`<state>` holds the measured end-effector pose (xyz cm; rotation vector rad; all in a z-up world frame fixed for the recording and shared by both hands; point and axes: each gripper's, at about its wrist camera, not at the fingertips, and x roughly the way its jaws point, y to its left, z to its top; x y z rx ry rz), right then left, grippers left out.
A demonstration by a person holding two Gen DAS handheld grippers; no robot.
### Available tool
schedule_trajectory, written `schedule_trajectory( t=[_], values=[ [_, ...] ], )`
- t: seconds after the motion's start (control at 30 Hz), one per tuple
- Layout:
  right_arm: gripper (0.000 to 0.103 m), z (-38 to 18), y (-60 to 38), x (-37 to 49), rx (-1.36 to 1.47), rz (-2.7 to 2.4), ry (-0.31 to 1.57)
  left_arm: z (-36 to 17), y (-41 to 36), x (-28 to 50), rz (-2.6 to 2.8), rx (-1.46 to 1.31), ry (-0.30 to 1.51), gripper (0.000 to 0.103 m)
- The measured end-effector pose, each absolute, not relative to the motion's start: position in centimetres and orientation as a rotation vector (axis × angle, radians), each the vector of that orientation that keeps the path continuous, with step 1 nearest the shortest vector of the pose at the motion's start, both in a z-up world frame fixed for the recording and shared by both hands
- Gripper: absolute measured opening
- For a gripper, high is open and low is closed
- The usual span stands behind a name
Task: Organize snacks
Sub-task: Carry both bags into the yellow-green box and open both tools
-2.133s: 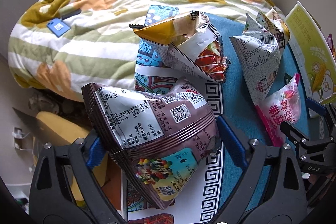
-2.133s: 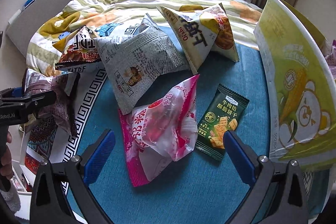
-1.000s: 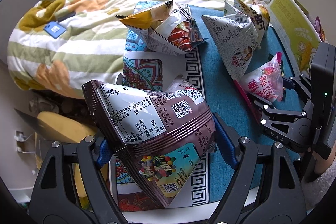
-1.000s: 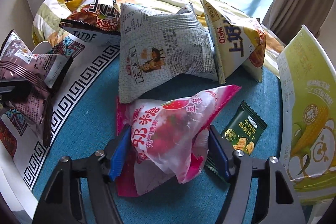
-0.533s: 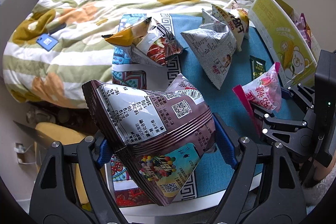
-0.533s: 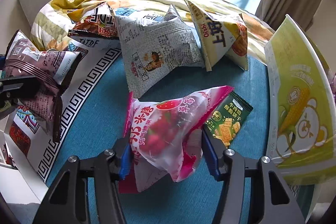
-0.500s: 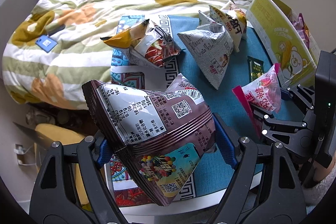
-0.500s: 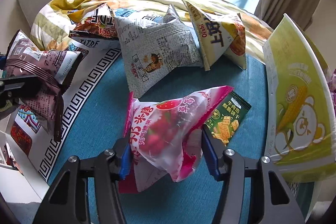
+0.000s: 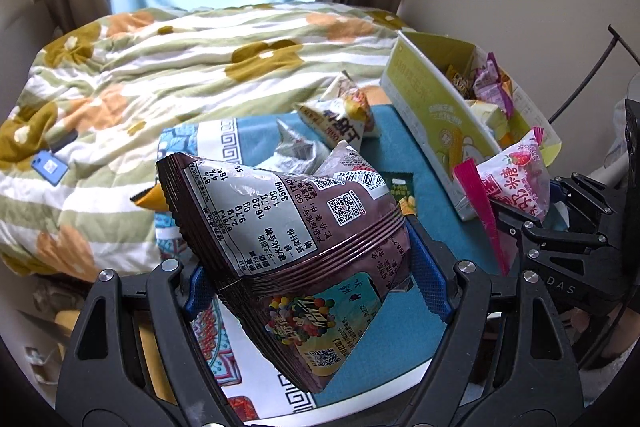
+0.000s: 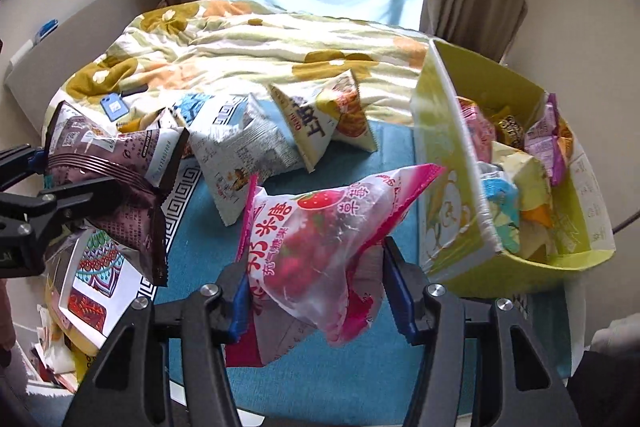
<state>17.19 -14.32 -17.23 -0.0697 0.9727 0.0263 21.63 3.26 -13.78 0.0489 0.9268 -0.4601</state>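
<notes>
My left gripper is shut on a brown snack bag and holds it above the table's left side; the bag also shows in the right wrist view. My right gripper is shut on a pink strawberry snack bag, held above the teal cloth just left of the yellow-green snack box. The pink bag shows in the left wrist view in front of the box. The box holds several snacks.
On the teal tablecloth lie a grey newsprint bag and a cream-and-orange bag. A small dark green packet lies near the box. A flowered quilt covers the bed behind, with a blue phone on it.
Both grippers have lifted their bags well up off the table. The box's open top and its contents have come into view.
</notes>
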Motion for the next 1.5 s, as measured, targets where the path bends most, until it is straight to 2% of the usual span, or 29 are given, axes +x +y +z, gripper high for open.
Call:
schedule_trajectory(
  t=[0.4,0.73,0.9,1.0,1.07,1.13,1.5],
  values=[
    [0.052,-9.0,-24.9,16.1,0.028,-0.089,0.815,-6.5,-7.6,22.5,-0.546,-0.006,0.764,0.079],
    [0.052,-8.4,-36.0,15.6,0.078,-0.131,0.794,-8.5,-21.7,24.8,-0.611,0.030,0.824,0.079],
    [0.052,-9.1,-40.4,16.2,0.097,-0.115,0.812,-10.5,-26.4,25.4,-0.616,0.028,0.864,0.079],
    [0.052,-9.8,-42.3,16.8,0.097,-0.101,0.824,-11.2,-28.1,25.3,-0.628,0.018,0.879,0.081],
    [0.052,-10.2,-43.4,17.1,0.103,-0.093,0.832,-11.5,-28.9,25.4,-0.633,0.035,0.887,0.094],
    [0.052,-10.5,-44.4,17.4,0.111,-0.084,0.836,-11.6,-29.1,25.2,-0.590,0.067,0.874,0.102],
    [0.052,-11.6,-46.0,18.2,0.134,-0.017,0.857,-12.5,-24.9,24.2,-0.461,-0.024,0.927,0.102]
  ],
)
